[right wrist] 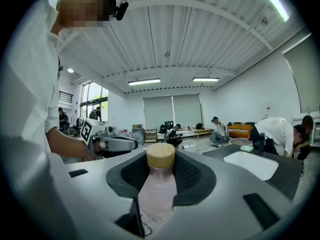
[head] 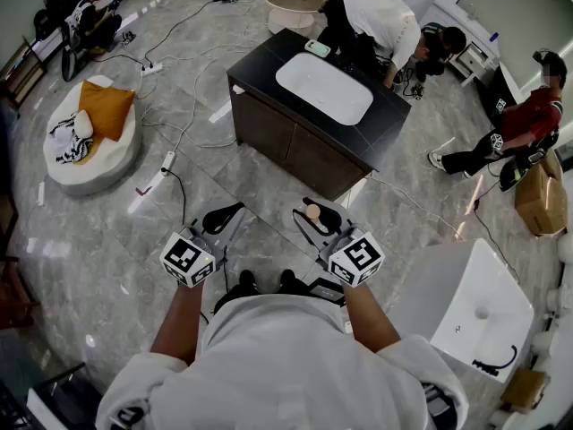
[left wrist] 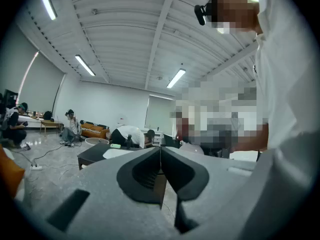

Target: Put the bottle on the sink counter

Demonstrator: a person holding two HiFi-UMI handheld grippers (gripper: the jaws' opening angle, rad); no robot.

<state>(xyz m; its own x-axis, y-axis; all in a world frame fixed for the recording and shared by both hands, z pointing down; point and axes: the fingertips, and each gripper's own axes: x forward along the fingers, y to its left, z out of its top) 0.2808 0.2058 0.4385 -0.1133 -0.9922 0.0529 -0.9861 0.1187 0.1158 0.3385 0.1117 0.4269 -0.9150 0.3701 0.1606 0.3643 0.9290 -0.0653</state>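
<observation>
Bottle of pale pink, see-through plastic, slim and round under a flat light-wood cap, stands upright between the jaws of the right gripper. The ribbed black pads pinch it at neck and shoulder, out in front of the person and well apart from the counter. The plastic looks smooth and thin-walled, so I judge a slip to be the first risk. A jolt while walking could let the bottle slide down through the pads, and a harder squeeze might dent it. The left gripper carries nothing, its grey jaws pressed together tip to tip, so it gives no second support.

Ahead stands the dark, matt, box-shaped sink counter, with a glossy white rounded-rectangle basin sunk into its top. The flat margin around the basin is narrow. Set down on the curved rim, a tall narrow bottle would likely tip and roll in. A small pale green pad and a person in a white shirt, bent over the far edge, crowd that side. Off to the left of the way there, a white power strip and its thin black cable trail across the polished grey stone floor, a likely snag for feet.
</observation>
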